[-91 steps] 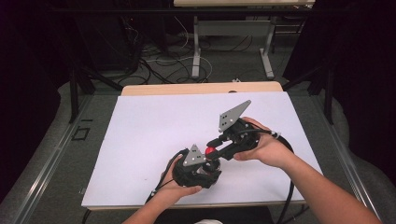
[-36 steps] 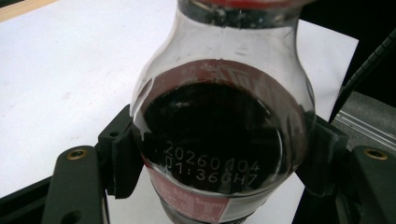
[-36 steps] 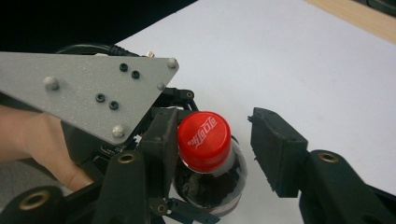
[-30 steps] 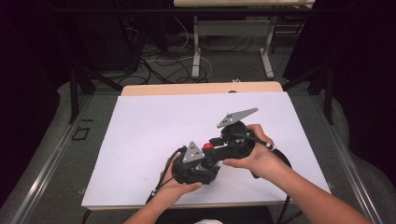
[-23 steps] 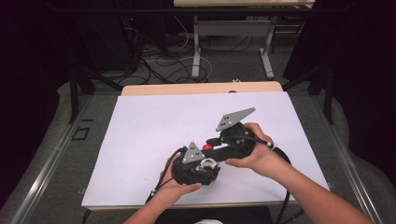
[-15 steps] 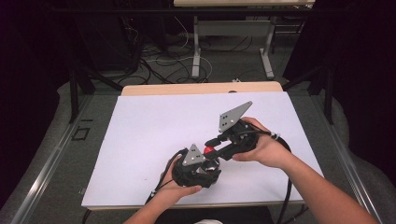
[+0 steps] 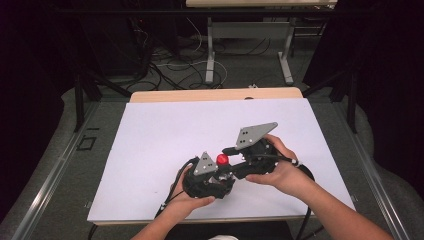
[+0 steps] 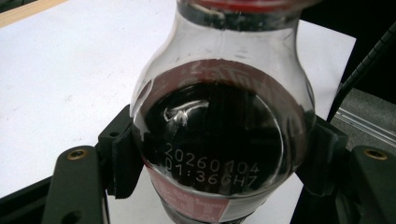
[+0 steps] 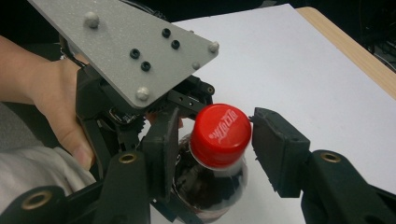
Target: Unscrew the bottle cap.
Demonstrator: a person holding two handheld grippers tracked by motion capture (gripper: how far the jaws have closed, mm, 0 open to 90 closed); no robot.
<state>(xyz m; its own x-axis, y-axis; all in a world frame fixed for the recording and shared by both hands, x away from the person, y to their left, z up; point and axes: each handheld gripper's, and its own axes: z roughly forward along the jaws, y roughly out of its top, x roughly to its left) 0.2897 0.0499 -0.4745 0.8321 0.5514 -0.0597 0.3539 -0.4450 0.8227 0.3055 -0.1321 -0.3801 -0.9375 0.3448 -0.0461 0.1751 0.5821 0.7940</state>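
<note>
A small clear bottle (image 8: 219, 130) of dark cola stands on the white sheet with my left gripper (image 7: 207, 177) shut around its body; both pads press its sides in the left gripper view. Its red cap (image 9: 220, 133) sits between the jaws of my right gripper (image 9: 217, 144), which comes in from the right. Those jaws have just been opening. The right pad stands a little off the cap and the left pad is close against it. In the high view the cap (image 7: 222, 159) shows between the two grippers' grey plates.
A white sheet (image 7: 165, 135) covers the table, with a wooden strip (image 7: 215, 95) along the far edge. Cables trail from both grippers toward the near edge. Beyond the table are table legs and loose cables on a dark floor.
The right hand has rolled at the cap: its grey plate lay flat a second ago, stood steeper half a second ago and lies lower now. The left hand and bottle stayed put.
</note>
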